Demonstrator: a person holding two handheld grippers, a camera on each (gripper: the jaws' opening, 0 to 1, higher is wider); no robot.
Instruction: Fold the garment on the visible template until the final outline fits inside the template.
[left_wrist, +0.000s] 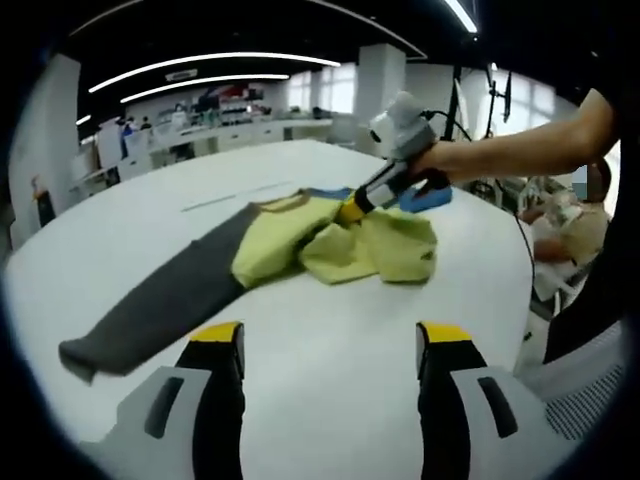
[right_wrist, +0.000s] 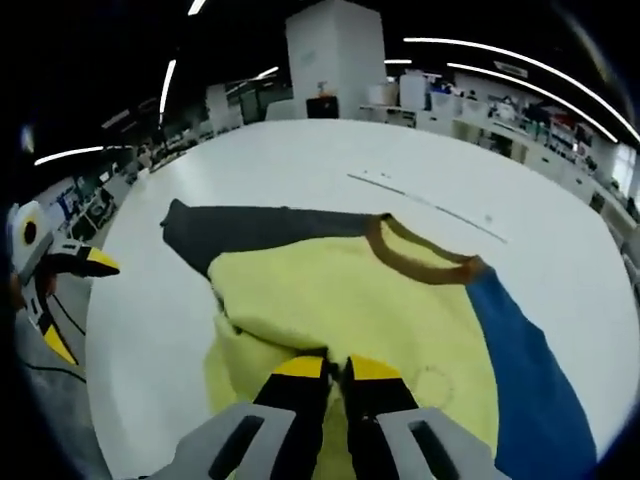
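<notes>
The garment lies bunched on the white table (left_wrist: 330, 380): a yellow-green body (left_wrist: 345, 245), a dark grey sleeve (left_wrist: 165, 300) stretched out to the left, a brown collar (left_wrist: 283, 204) and a blue sleeve (left_wrist: 425, 198). My right gripper (left_wrist: 350, 210) is shut on a fold of the yellow fabric at the body's far side. In the right gripper view its jaws (right_wrist: 336, 368) stand together on the yellow body (right_wrist: 340, 300), with the blue sleeve (right_wrist: 525, 380) to the right and the grey sleeve (right_wrist: 250, 230) beyond. My left gripper (left_wrist: 331, 338) is open over bare table, short of the garment.
A faint thin line (left_wrist: 235, 194) runs across the table beyond the garment. A person's arm (left_wrist: 530, 148) reaches in from the right. Someone sits off the table's right edge (left_wrist: 565, 225). The left gripper (right_wrist: 60, 300) shows open at the table's left rim.
</notes>
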